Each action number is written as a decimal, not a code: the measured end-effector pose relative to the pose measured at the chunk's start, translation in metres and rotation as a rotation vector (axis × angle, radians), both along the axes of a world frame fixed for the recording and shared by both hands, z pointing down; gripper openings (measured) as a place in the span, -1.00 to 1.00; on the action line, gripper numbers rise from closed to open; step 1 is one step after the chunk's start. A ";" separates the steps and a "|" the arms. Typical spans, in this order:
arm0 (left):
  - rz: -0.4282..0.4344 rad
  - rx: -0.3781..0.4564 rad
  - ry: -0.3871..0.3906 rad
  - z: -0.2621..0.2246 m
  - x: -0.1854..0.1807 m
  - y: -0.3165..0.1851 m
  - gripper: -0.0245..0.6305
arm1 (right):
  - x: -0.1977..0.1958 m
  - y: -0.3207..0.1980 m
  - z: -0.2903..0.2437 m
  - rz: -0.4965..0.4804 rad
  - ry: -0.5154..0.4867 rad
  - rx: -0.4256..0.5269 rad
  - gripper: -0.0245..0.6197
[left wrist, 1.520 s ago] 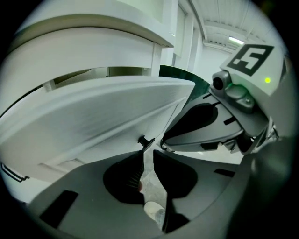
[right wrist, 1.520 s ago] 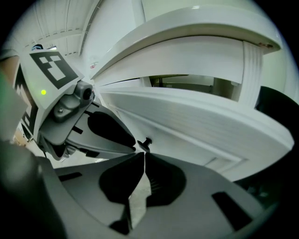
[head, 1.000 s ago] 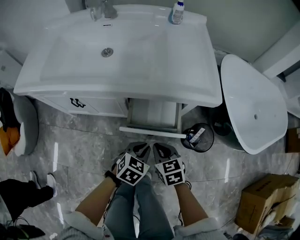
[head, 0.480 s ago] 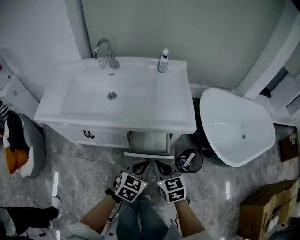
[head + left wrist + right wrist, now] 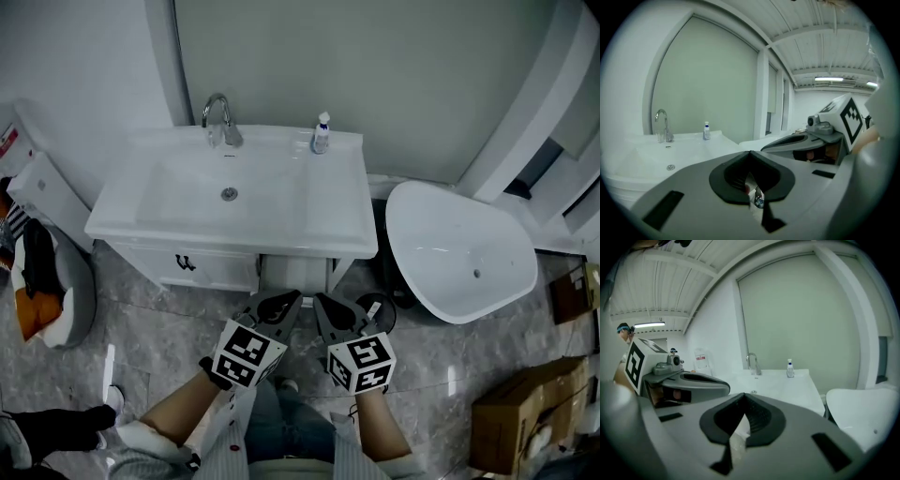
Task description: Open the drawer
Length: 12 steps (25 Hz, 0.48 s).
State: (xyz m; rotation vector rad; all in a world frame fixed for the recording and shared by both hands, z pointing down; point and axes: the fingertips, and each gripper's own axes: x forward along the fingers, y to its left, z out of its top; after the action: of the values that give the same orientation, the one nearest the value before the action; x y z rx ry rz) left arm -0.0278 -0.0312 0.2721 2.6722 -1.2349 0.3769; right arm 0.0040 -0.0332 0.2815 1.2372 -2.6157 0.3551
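The drawer (image 5: pixel 294 270) under the white vanity (image 5: pixel 141 220) stands pulled out, with its front partly hidden behind my grippers. Both grippers hang side by side in the air in front of it, touching nothing. The left gripper (image 5: pixel 289 298) has just been closing and its jaws now meet with nothing between them (image 5: pixel 751 153). The right gripper (image 5: pixel 322 302) is shut too, its tips together and empty (image 5: pixel 744 395). Each gripper view looks level across the basin towards the faucet (image 5: pixel 662 123) and a small bottle (image 5: pixel 790 368).
A cupboard door with a dark handle (image 5: pixel 186 263) sits left of the drawer. A white oval tub (image 5: pixel 459 253) stands to the right, with a round bin (image 5: pixel 379 307) between it and the vanity. A cardboard box (image 5: pixel 511 417) lies at the lower right and an orange-and-black bundle (image 5: pixel 33 281) at the left.
Both grippers have risen together, away from the drawer front, and now point more level. The head view has pulled back, so the vanity looks smaller. The drawer stays pulled out.
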 end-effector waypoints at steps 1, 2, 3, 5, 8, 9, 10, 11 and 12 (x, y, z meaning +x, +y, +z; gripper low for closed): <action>-0.007 0.007 0.014 -0.008 -0.001 0.004 -0.87 | -0.002 0.004 -0.008 -0.009 -0.012 0.007 -0.89; -0.015 0.012 0.029 -0.016 -0.003 0.009 -0.87 | -0.003 0.009 -0.016 -0.017 -0.020 0.014 -0.89; -0.024 0.014 0.043 -0.022 -0.005 0.013 -0.87 | -0.005 0.013 -0.023 -0.023 -0.025 0.022 -0.89; -0.035 0.017 0.061 -0.033 -0.010 0.019 -0.87 | -0.009 0.020 -0.039 -0.030 -0.039 0.038 -0.90; -0.033 0.012 0.083 -0.045 -0.015 0.025 -0.87 | -0.012 0.027 -0.061 -0.036 -0.060 0.062 -0.90; -0.029 0.010 0.089 -0.048 -0.017 0.028 -0.87 | -0.014 0.030 -0.068 -0.036 -0.064 0.069 -0.90; -0.024 0.009 0.094 -0.051 -0.019 0.031 -0.87 | -0.015 0.033 -0.074 -0.036 -0.069 0.076 -0.90; -0.021 0.009 0.098 -0.053 -0.021 0.033 -0.87 | -0.016 0.035 -0.079 -0.036 -0.075 0.079 -0.90; -0.018 0.009 0.102 -0.056 -0.022 0.036 -0.87 | -0.018 0.038 -0.083 -0.036 -0.081 0.080 -0.90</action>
State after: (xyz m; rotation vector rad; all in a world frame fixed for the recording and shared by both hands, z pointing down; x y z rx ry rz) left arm -0.0498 0.0048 0.2165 2.6496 -1.2330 0.2298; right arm -0.0138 0.0048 0.1985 1.2227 -2.7423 0.3027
